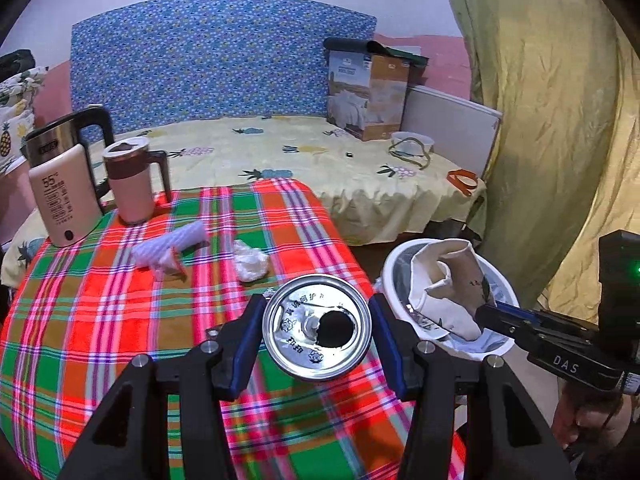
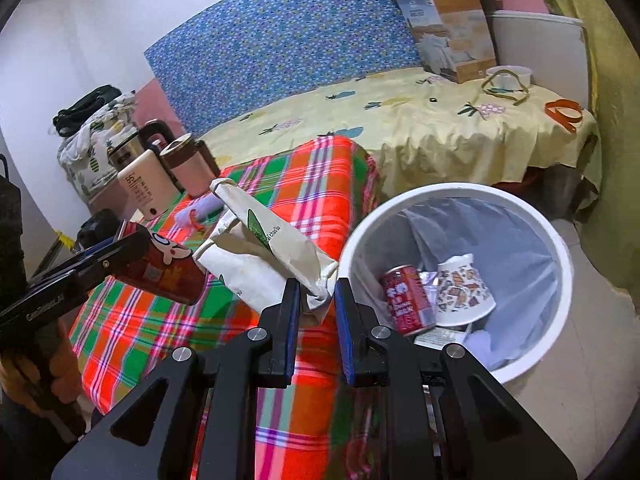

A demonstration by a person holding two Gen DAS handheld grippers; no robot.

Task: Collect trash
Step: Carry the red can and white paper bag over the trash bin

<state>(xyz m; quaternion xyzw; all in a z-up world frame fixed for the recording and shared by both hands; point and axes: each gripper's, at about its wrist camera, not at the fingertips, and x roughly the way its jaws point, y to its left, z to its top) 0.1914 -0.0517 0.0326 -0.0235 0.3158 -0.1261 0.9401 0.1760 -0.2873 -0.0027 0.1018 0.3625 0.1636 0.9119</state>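
Looking along the left gripper [image 1: 318, 326], we are seeing its jaws clamping an opened drink can [image 1: 317, 326] above the plaid tablecloth [image 1: 100, 320]. Along the right gripper [image 2: 317, 300], we are noting narrow jaws pinching a paper bag [image 2: 260, 260] beside the white bin [image 2: 440, 196].

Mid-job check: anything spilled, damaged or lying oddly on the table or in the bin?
No spill shows. Still loose on the plaid tablecloth: a crumpled tissue and a white foam sleeve lying on its side. In the white bin, a red can and paper cup lie tipped.
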